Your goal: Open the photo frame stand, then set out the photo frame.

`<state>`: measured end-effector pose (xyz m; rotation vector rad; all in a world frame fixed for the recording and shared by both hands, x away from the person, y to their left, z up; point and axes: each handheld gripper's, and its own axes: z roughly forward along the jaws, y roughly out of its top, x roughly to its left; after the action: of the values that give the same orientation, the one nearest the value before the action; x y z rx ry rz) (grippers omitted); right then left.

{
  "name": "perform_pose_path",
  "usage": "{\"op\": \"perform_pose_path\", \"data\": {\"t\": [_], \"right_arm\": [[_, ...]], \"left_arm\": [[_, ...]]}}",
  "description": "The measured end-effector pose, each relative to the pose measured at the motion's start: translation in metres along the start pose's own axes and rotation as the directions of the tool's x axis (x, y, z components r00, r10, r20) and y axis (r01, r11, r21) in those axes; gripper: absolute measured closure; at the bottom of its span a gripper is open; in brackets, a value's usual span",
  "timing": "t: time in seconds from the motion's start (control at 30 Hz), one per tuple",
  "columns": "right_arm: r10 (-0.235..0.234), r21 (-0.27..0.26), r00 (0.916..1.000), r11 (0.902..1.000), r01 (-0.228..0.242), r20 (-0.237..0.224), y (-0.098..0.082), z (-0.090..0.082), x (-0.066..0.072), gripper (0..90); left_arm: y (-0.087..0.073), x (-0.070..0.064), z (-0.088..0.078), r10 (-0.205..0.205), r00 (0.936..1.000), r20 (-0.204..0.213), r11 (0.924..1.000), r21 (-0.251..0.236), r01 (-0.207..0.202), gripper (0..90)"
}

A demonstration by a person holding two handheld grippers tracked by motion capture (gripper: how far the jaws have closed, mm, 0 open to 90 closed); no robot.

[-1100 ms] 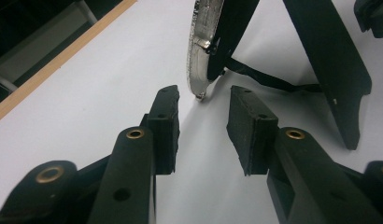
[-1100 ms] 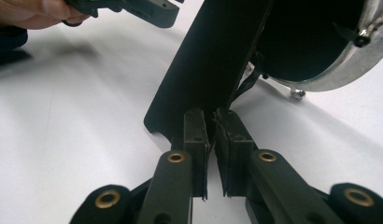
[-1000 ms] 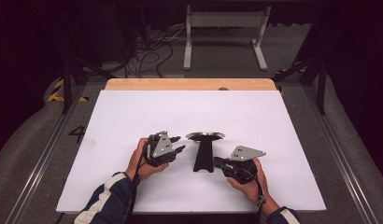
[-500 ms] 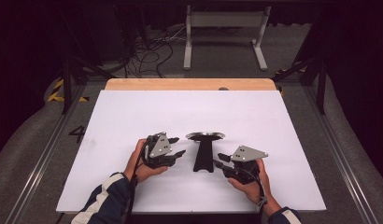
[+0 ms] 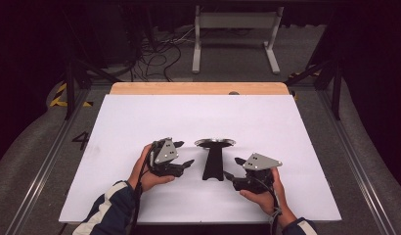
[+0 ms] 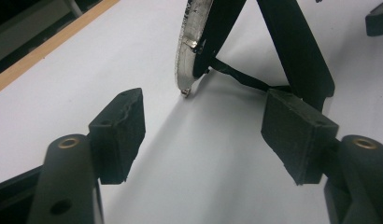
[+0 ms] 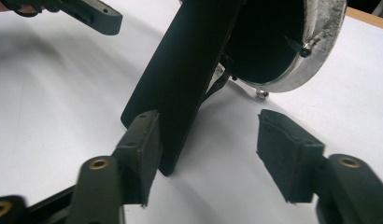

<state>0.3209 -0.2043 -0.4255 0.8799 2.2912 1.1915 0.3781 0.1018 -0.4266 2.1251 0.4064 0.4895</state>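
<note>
A black stand (image 5: pixel 211 165) with a flat metal ring (image 5: pixel 215 142) on top rests upright near the front middle of the white table (image 5: pixel 286 122). My left gripper (image 5: pixel 185 153) lies just left of it, and its jaws have just been opening. In the left gripper view the left gripper (image 6: pixel 206 135) has nothing between its pads, and the ring (image 6: pixel 188 51) and a black leg (image 6: pixel 297 51) stand close ahead. My right gripper (image 5: pixel 232 168) lies just right of the stand; its jaws have also been opening. In the right gripper view the right gripper (image 7: pixel 210 154) is open, with the leg's (image 7: pixel 185 84) lower end between its pads, beside the left one.
A wooden strip (image 5: pixel 198 88) edges the table's far side. Beyond it are floor cables (image 5: pixel 154 54) and a white metal frame (image 5: pixel 235 29). Rails run along both sides of the table. A person's hands and striped sleeve (image 5: pixel 113 208) come in from the front edge.
Both pairs of jaws stand wider apart than one second ago. The hands and the stand have kept their places.
</note>
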Motion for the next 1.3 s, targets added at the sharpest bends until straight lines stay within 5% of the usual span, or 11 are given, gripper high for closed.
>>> {"op": "perform_pose_path", "data": {"t": [0.33, 0.4, 0.67, 1.3], "right_arm": [[0.014, 0.007, 0.9997, 0.9999, -0.014, 0.021, -0.002, -0.001, -0.002, 13.4], [0.009, 0.010, 0.9995, 0.9999, -0.009, 0.030, -0.001, -0.003, -0.002, 11.6], [0.001, 0.000, 0.9983, 1.0000, -0.001, 0.058, -0.002, -0.010, -0.002, 13.0], [0.003, -0.024, 0.9983, 0.9997, -0.002, 0.058, 0.001, -0.008, 0.008, 18.1]], "left_arm": [[0.000, 0.003, 0.002, -0.044, 0.9944, 0.096, 0.9990, -0.004, 0.044, 8.3], [-0.001, 0.003, 0.001, -0.039, 0.9949, 0.093, 0.9990, 0.028, 0.036, 5.9], [-0.009, -0.004, -0.020, -0.039, 0.9974, 0.060, 0.9990, 0.027, 0.037, 6.3], [-0.008, 0.008, -0.013, -0.037, 0.9993, 0.008, 0.9990, 0.027, 0.037, 16.7]]}}
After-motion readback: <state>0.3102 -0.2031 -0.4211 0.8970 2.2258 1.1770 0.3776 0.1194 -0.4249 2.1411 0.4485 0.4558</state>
